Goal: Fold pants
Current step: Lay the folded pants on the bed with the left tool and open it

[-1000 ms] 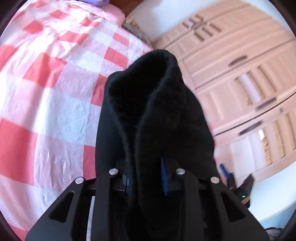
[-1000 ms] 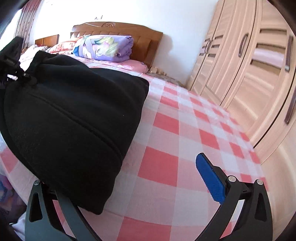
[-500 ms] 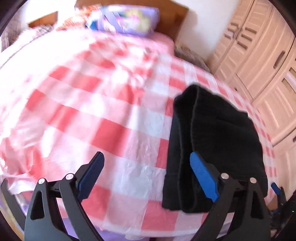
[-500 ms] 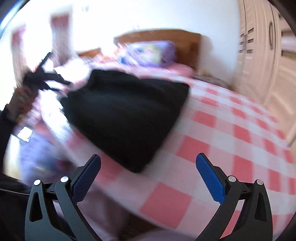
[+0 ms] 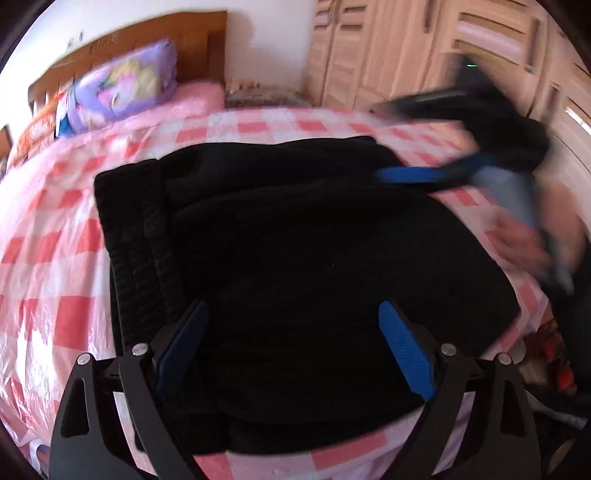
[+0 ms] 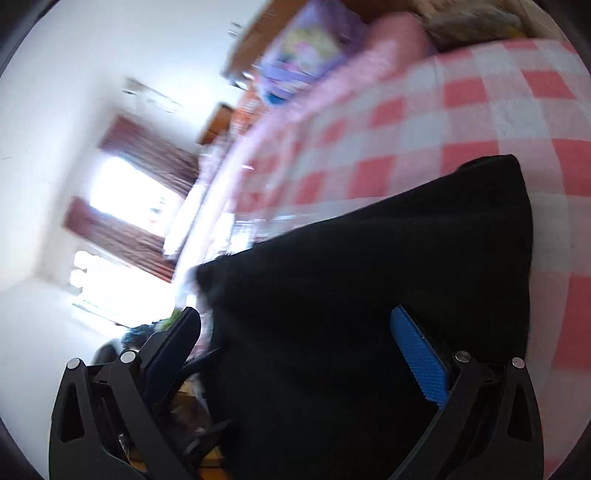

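- We see the black pants (image 5: 303,266) lying folded in a thick bundle on the pink-and-white checked bedsheet (image 5: 48,266), near its front edge, with the ribbed waistband (image 5: 140,240) on the bundle's left side.
- Our left gripper (image 5: 291,332) hangs over the bundle with its 2 blue pads spread wide, clamping nothing.
- Our right gripper (image 6: 295,343) is also spread wide and empty (its view is tilted and blurred); the left view shows it over the bundle's far right corner.
- A purple pillow (image 5: 122,85) lies by the wooden headboard (image 5: 199,33), and a wardrobe (image 5: 406,48) stands beyond the bed.
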### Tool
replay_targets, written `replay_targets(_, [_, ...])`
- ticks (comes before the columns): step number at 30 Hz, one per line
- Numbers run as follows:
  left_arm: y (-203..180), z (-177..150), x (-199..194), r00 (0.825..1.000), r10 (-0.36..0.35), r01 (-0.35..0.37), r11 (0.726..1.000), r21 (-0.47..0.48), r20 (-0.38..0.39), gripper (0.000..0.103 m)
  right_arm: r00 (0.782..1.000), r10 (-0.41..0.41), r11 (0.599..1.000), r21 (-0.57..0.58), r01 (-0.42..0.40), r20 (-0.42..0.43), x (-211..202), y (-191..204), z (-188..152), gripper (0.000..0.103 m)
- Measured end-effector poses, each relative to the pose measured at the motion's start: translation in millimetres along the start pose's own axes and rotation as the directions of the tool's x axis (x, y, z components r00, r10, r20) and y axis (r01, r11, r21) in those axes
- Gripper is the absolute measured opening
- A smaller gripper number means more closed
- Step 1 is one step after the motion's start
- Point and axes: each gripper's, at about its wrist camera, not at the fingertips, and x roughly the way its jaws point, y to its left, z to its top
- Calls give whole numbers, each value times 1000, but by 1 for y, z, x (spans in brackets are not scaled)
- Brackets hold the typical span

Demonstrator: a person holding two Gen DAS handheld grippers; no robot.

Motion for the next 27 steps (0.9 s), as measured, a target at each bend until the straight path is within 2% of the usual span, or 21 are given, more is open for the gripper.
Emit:
replay_targets(4, [-5,-15,-5,999,36,-36,998,53,0,92,995,49,991,123,-59,84,-7,-19,31,99])
replay_targets(7, [-5,-15,-2,999,32,-33,999,43,14,93,995,56,991,115,-66,88,-12,-7,24,99])
replay_targets(11, [-6,-18,-1,999,22,-24,999,40,33,100,987,158,987,-12,-158,-5,0,41,-2,99])
replay_targets(12, [-9,-20,-1,999,34,-36,998,51,40,101,985,165,986,-18,-166,-58,14,51,-8,99])
replay_targets(14, [-10,-22,-1,998,49,-52,997,52,47,102,984,110,993,-25,-115,-136,46,56,-9,99])
replay_targets(15, [-10,-23,-2,998,46,-48,998,39,48,102,993,13,996,-81,-23,-115,58,62,-4,99])
replay_targets(16, [-10,-23,-2,998,42,-44,998,34,46,101,995,-25,994,-105,15,-96,67,63,4,99])
replay_targets(17, [-9,-23,-3,998,39,-40,999,29,44,101,995,-42,996,-87,34,-91,74,60,14,99])
replay_targets(18, [-9,-24,-3,999,39,-40,999,30,37,101,997,-39,999,-10,38,-68,77,50,25,99])
replay_targets(19, [-9,-23,-3,999,38,-40,999,34,33,101,999,-19,999,40,21,-43,76,44,31,99])
replay_targets(21, [-8,-24,-3,999,28,-29,999,38,29,101,1000,10,998,59,-9,-5,64,45,34,99])
replay_targets(25, [-1,-19,0,999,19,-21,999,41,36,101,994,99,994,-49,-102,-49,51,82,1,99])
replay_targets(27, [-2,-19,2,999,31,-33,999,42,42,102,990,92,988,-112,-104,-107,52,99,-23,99])
